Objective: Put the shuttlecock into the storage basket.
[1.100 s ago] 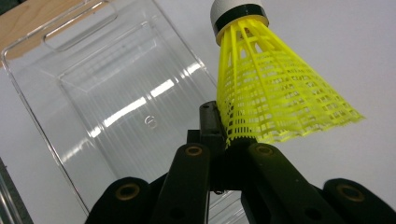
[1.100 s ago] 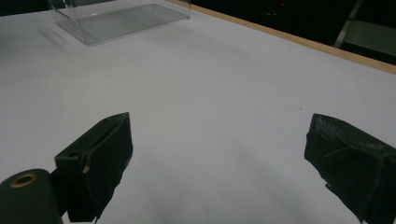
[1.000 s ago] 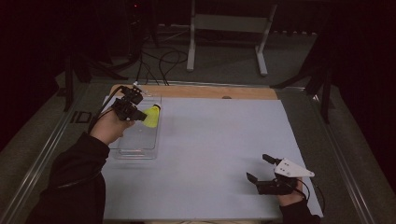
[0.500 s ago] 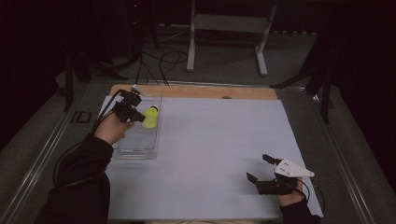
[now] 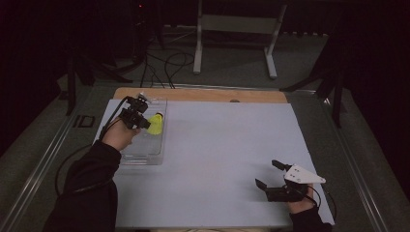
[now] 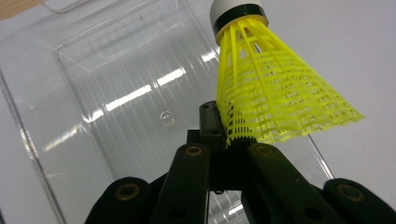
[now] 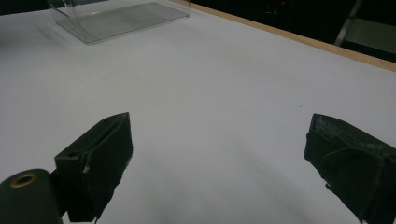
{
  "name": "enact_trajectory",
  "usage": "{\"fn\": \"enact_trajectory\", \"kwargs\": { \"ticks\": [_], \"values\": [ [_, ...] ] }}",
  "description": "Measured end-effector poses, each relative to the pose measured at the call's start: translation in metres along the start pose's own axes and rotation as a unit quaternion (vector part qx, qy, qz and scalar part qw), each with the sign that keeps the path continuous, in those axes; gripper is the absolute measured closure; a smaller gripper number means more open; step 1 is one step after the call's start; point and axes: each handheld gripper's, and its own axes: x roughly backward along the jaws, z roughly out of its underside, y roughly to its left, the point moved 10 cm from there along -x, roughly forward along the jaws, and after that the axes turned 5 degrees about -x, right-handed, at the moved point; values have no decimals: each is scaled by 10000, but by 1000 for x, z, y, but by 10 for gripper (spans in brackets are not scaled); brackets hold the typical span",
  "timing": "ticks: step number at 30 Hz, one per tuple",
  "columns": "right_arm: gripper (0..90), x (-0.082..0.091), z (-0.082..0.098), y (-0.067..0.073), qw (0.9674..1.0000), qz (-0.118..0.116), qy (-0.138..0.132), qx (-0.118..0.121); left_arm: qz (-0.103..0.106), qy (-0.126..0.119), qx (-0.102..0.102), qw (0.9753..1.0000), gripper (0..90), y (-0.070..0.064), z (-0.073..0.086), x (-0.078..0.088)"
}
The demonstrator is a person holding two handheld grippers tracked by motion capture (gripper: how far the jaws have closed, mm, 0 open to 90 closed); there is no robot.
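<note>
Shuttlecock: a bright yellow one with an open mesh skirt flaring wide, a black band and a white cork tip at the narrow end; the tip points away from the left claw's camera.
Where it is: over the clear tray at the far left of the counter, held above the tray floor; seen from the high view it shows as a yellow spot near the tray's right wall.
Left claw: jaws drawn close together, pinching the rim of the skirt between them; the hand comes in over the tray's near end.
Right claw: jaws spread wide with nothing between them, low over bare counter at the near right.
Tray: transparent, rectangular, with low walls; light streaks glint on its floor.
Counter: covered in a plain pale sheet, with a strip of wood along the far edge.
Room: dark; grey floor beyond the counter, with black cables and a pale metal stand on it.
</note>
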Motion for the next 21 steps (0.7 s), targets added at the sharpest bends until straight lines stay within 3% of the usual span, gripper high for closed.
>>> {"fn": "enact_trajectory", "kwargs": {
  "ticks": [21],
  "values": [
    [80,0,0,0,10000,-4,-3,4,29,255,-19,9997,900,0,10,-22]
  ]
}}
